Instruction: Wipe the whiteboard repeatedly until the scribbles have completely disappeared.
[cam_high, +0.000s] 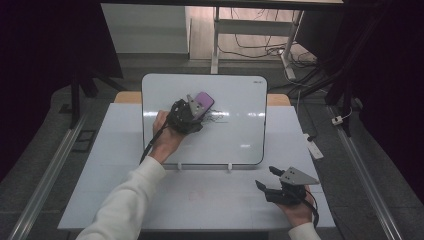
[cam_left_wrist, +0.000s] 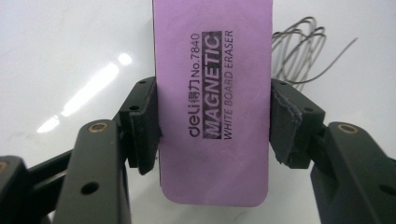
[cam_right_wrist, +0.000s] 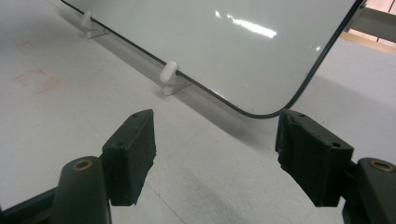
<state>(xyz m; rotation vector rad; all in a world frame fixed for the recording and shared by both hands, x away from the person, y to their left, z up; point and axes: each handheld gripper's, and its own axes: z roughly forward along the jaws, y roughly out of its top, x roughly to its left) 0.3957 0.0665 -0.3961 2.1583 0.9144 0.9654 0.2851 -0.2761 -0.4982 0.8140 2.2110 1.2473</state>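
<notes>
Nearest to me, my right gripper (cam_high: 272, 186) rests low over the white table (cam_high: 125, 170), near its front right corner. Its jaws stand apart with nothing between them, and in the right gripper view they point toward the bottom corner of the whiteboard (cam_right_wrist: 243, 60), which sits propped in small white clips (cam_right_wrist: 169, 74).

Farther out, my left gripper (cam_high: 196, 111) holds the purple eraser (cam_high: 204, 102) against the whiteboard (cam_high: 235, 135), left of the board's middle. In the left gripper view both pads press on the eraser's long sides (cam_left_wrist: 212, 107), so the jaws are partly closed and clamped on it; its printed back reads "magnetic white board eraser". Just beside the eraser, thin grey scribbles (cam_left_wrist: 299, 53) show on the board. My left hand (cam_high: 165, 137) comes up across the table to the board.
</notes>
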